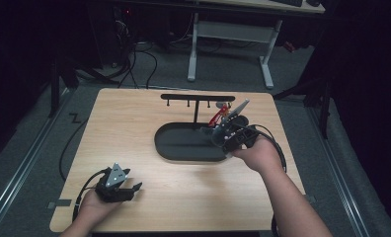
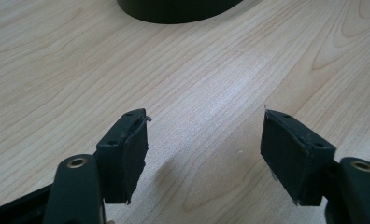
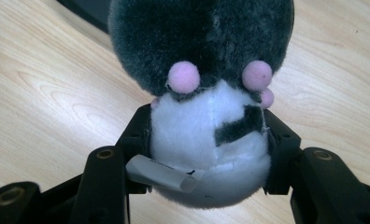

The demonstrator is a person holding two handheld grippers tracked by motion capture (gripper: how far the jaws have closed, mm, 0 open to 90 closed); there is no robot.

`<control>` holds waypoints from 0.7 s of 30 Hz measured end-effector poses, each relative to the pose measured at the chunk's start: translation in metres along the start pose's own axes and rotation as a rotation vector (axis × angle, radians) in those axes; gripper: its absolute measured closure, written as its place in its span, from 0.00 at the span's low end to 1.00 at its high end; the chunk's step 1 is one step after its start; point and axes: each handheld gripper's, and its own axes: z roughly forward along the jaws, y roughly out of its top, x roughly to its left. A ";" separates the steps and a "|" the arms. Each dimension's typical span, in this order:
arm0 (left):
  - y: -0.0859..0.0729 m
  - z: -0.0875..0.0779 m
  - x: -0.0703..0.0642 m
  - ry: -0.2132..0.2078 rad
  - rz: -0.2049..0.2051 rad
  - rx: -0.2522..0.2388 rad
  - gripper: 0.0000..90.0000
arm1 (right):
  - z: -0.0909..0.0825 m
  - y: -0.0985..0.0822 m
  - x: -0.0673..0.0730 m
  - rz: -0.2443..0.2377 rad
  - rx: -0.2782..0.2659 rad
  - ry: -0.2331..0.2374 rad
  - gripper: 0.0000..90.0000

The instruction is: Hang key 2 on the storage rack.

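While the right gripper pinches a plush toy between its jaws, the black stand just beyond holds nothing. Hanging likely remains; the left gripper rests spread over bare table.

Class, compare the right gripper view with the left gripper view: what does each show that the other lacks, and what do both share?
Right gripper view: a grey-and-white plush toy with pink pompoms and a small tag, clamped between the right gripper jaws. Left gripper view: the left gripper with jaws spread wide, nothing between them. Both share the light wooden table and an edge of the black tray.
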 end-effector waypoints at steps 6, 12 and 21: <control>0.000 0.000 0.000 0.000 -0.002 -0.003 0.36 | -0.005 0.011 -0.001 0.001 -0.007 -0.011 0.54; 0.000 0.000 0.000 -0.003 0.001 0.000 0.36 | -0.012 0.019 -0.001 0.006 -0.016 -0.022 0.54; 0.000 0.000 0.000 -0.005 0.000 -0.001 0.36 | -0.025 0.030 -0.001 0.008 -0.043 -0.044 0.54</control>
